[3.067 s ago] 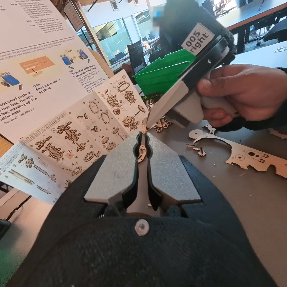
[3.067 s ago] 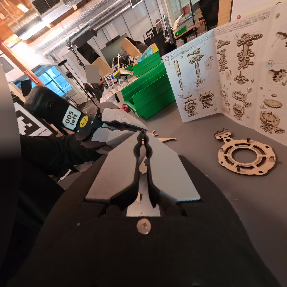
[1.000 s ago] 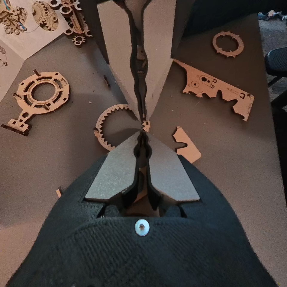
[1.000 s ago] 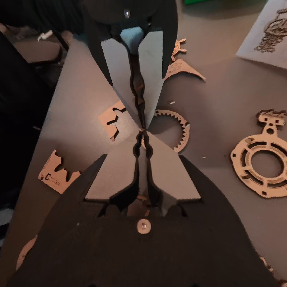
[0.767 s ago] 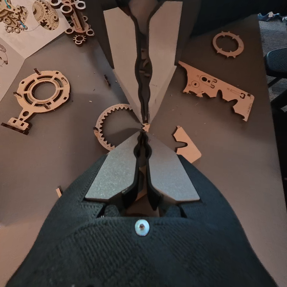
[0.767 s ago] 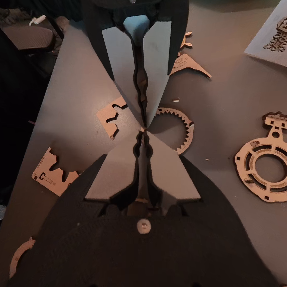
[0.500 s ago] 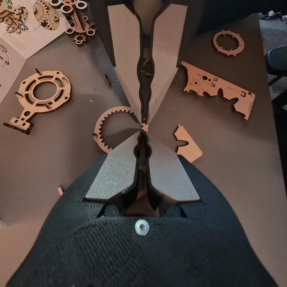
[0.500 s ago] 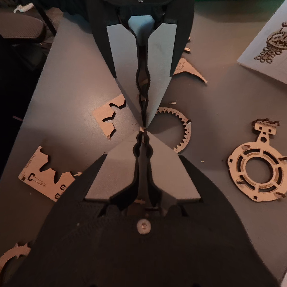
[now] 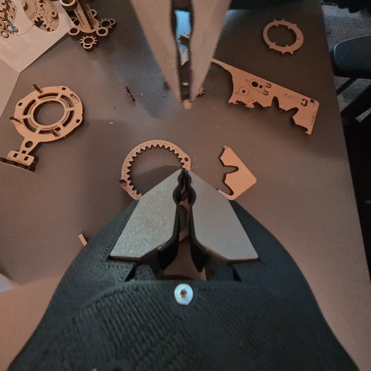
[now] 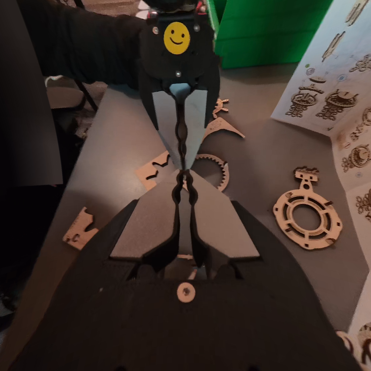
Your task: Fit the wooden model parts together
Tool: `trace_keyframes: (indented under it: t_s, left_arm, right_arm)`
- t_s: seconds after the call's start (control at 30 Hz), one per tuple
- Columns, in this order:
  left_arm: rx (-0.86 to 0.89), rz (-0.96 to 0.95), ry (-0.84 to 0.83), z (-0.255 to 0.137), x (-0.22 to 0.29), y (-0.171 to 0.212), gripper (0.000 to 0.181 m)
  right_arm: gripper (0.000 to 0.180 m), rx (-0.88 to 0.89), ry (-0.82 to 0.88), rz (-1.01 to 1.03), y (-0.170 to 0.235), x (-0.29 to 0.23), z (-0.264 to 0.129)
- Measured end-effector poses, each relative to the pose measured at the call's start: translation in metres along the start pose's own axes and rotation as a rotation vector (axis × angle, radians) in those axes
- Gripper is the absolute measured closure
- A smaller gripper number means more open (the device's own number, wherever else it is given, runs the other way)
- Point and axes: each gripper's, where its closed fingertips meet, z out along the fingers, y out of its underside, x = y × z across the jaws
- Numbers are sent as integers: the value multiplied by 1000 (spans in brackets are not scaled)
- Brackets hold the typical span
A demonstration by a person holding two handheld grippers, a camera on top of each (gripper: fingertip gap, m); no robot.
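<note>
Toothed ring: near arc hidden behind left gripper's fingers. Small wooden piece at right gripper: blurred, shape unreadable. Instruction booklet: cut by right edge. Green bin: cut by top edge.

A flat toothed ring, with its teeth cut along the inner edge, is laid on the grey table near the middle. Just beside it a pale rectangular offcut with a wavy notch is seen lying flat. Well apart, toward one side, a round slotted frame with a short stem and small tabs standing up from it is laid flat. A long leftover sheet strip with punched-out shapes is placed on the far side, and a small ring with outer spikes beyond it. A tiny wooden piece is seen at the tips of the right gripper.
</note>
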Motion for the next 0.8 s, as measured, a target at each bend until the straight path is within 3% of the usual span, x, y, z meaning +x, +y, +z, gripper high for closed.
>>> trace_keyframes:
  t_s: [0.33,0.57,0.8]
  left_arm:
    - [11,-6,-1,0,0,0,181]
    - [17,-11,8,0,0,0,181]
    - [13,-3,4,0,0,0,181]
  right_arm:
    - [180,-194,-48,-90,46,-39,-50]
    - [180,-325,-55,-40,82,-29,-30]
    - [180,-236,200,22,70,22,-47]
